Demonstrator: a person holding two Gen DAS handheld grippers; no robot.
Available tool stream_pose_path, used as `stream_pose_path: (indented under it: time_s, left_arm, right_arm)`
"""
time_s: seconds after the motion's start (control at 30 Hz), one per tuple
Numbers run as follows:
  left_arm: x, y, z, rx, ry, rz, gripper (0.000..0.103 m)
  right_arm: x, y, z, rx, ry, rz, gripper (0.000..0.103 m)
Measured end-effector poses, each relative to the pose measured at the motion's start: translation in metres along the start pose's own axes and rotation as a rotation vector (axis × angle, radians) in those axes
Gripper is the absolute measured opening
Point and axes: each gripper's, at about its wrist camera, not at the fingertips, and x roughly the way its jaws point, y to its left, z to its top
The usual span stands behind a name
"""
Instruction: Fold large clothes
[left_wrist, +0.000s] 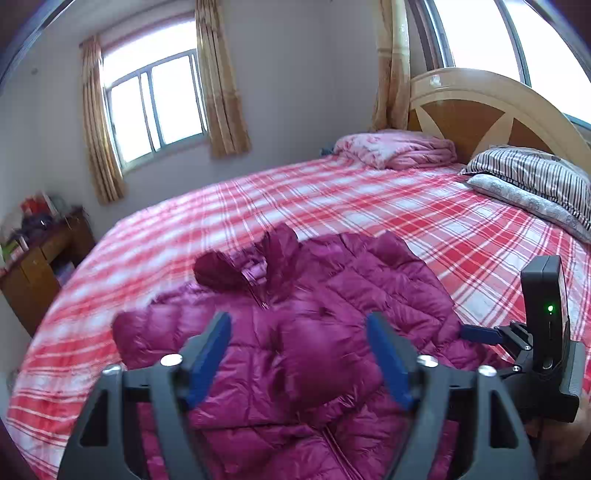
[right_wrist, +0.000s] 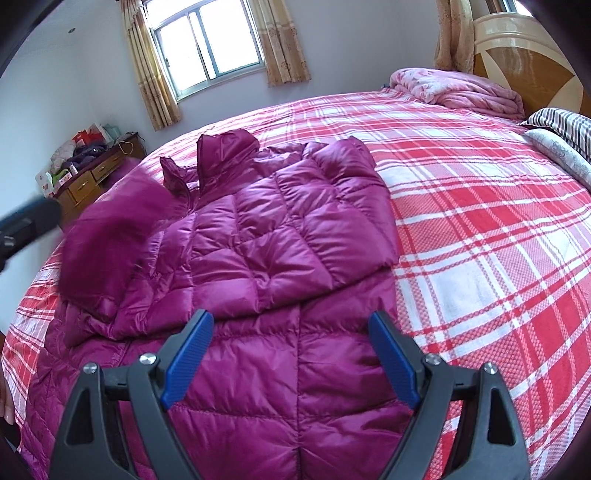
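Observation:
A magenta quilted puffer jacket (left_wrist: 332, 280) lies on a bed with a red and white plaid sheet (left_wrist: 369, 199), hood toward the far window. Its right side is folded in over the front (right_wrist: 295, 206). A sleeve (right_wrist: 110, 236), blurred in the right wrist view, lies over the jacket's left side. My left gripper (left_wrist: 297, 321) hovers open above the jacket's chest, and its pads touch nothing. My right gripper (right_wrist: 291, 317) stands open over the jacket's lower front, nothing between its fingers. The right gripper's body (left_wrist: 543, 332) shows at the right edge of the left wrist view.
A folded pink quilt (right_wrist: 461, 90) and striped pillows (left_wrist: 535, 177) lie by the wooden headboard (left_wrist: 472, 107). A cluttered wooden desk (right_wrist: 92, 177) stands beyond the bed's far left corner, under a curtained window (right_wrist: 210, 44). Bare plaid sheet (right_wrist: 480, 240) stretches to the jacket's right.

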Motion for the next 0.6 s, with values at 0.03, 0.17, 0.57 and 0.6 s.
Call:
stream_pose_path:
  time_s: [0.03,0.17,0.57,0.6]
  left_arm:
    - [-0.001,0.000,0.000,0.010,-0.008,0.019,0.083]
    - [0.008,0.026,-0.005,0.013,0.010,0.099,0.086]
    - [0.103,0.177,-0.087,-0.214,0.326,0.255,0.087]
    - [0.103,0.182,-0.093,-0.245,0.333,0.243,0.087]
  right_arm:
    - [0.000,0.000,0.000,0.002,0.000,0.002,0.088]
    - [0.000,0.000,0.000,0.001,-0.003,0.003,0.088]
    - [-0.020,0.073,0.038,-0.134,-0.013,0.134,0.066]
    - [-0.013,0.086,0.042,-0.175,-0.001,0.138,0.063]
